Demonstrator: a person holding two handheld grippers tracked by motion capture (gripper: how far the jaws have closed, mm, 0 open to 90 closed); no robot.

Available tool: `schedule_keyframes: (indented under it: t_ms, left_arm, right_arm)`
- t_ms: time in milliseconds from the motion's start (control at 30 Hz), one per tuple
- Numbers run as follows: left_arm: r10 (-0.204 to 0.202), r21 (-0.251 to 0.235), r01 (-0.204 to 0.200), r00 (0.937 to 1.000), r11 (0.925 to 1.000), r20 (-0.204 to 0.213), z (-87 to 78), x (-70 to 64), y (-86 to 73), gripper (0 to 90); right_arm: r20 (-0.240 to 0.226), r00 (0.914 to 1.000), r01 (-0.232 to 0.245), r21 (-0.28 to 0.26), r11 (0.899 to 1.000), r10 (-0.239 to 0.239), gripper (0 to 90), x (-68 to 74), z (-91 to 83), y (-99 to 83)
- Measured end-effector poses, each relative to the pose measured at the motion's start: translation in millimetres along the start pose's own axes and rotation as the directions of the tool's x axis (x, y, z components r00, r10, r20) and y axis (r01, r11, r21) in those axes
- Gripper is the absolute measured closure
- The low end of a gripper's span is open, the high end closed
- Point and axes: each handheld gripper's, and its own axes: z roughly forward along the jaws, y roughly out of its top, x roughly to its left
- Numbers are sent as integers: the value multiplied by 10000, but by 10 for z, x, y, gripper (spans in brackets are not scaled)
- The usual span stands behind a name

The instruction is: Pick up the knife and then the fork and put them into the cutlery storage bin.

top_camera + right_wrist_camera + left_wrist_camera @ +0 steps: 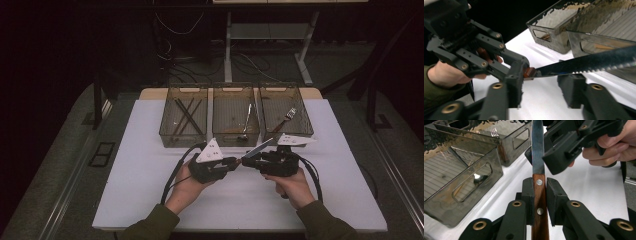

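Three bins side by side block the far table edge: left bin (183, 116), middle bin (235, 115), right bin (286, 111), walls touching or nearly so, no gap to pass between. White table (150, 190) is open to the left, right and near side of both hands. Knife (257, 148) bridges the left gripper (234, 162) and right gripper (252, 159), closing the centre lane just before the bins.

Colours and patterns on the table

Knife (539, 182): reddish-brown wooden handle with silver rivets, dark steel blade, serrated edge. Both grippers (235, 162) black, white plates on top. Three bins (235, 112) smoky translucent brown. Table (150, 190) white. Sleeves (327, 225) olive green.
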Motion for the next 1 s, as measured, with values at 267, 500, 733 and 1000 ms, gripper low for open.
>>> schedule_keyframes:
  t_ms: [267, 500, 733, 1000]
  left_arm:
    - [-3, 107, 4, 10000, 9999, -97, 23, 11, -8, 770]
    - [-29, 151, 33, 9997, 9999, -249, 60, 13, -33, 764]
    - [-151, 29, 151, 9996, 9999, -218, 35, 57, -102, 618]
    - [-501, -33, 500, 9986, 9987, -153, -143, 199, -256, 462]
  right_arm:
    - [-165, 9998, -73, -148, 9999, 70, 794, 10, 77, 52]
    - [-166, 9998, 108, -122, 9999, -110, 888, 73, 137, 92]
    - [291, 9976, 625, 6, 9980, -625, 893, 100, 103, 130]
    - [1313, 9883, 752, 203, 9970, -772, 893, -3, -110, 219]
